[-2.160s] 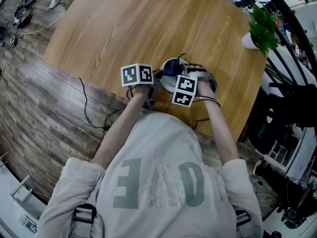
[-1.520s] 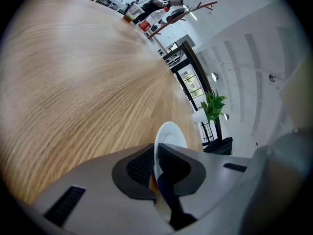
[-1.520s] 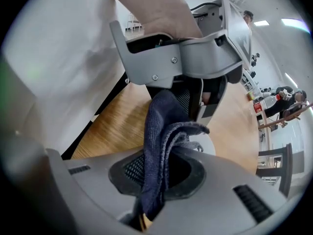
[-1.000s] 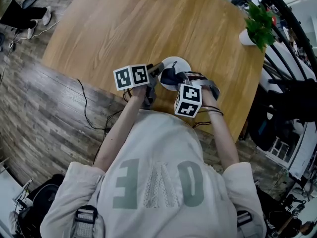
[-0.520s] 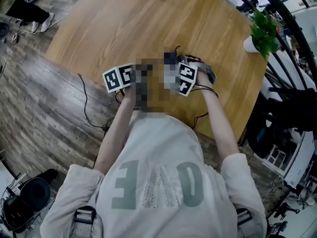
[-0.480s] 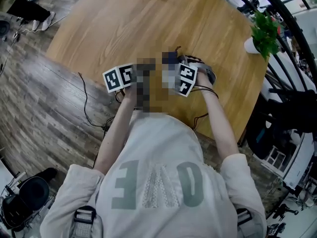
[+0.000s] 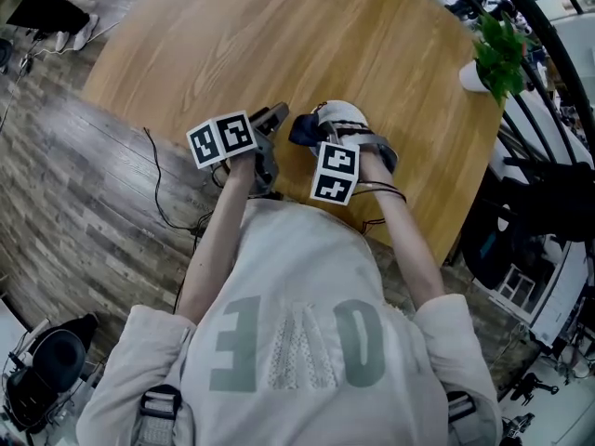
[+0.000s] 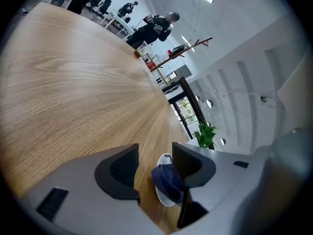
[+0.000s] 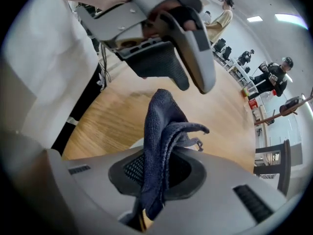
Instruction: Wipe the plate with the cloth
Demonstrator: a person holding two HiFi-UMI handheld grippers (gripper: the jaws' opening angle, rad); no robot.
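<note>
A small white plate [image 7: 346, 116] lies on the round wooden table [image 7: 279, 35] near its front edge. My right gripper [image 7: 311, 136] is shut on a dark blue cloth [image 7: 303, 130], which hangs over the plate's left rim. In the right gripper view the cloth [image 9: 160, 131] stands up out of the jaws, with a sliver of plate [image 9: 137, 143] behind it. My left gripper [image 7: 272, 117] is open just left of the plate, with nothing between its fingers. In the left gripper view the plate [image 8: 165, 158] and cloth [image 8: 169, 182] show beyond the gap.
A potted green plant [image 7: 497, 49] stands at the table's far right edge. Black cables [image 7: 167, 203] trail on the wooden floor to the left. Chairs and black gear crowd the right side. People stand far off in the room [image 8: 156, 26].
The right gripper has carried the cloth from the plate's middle to its left rim. The left gripper has backed a little away from the plate's edge.
</note>
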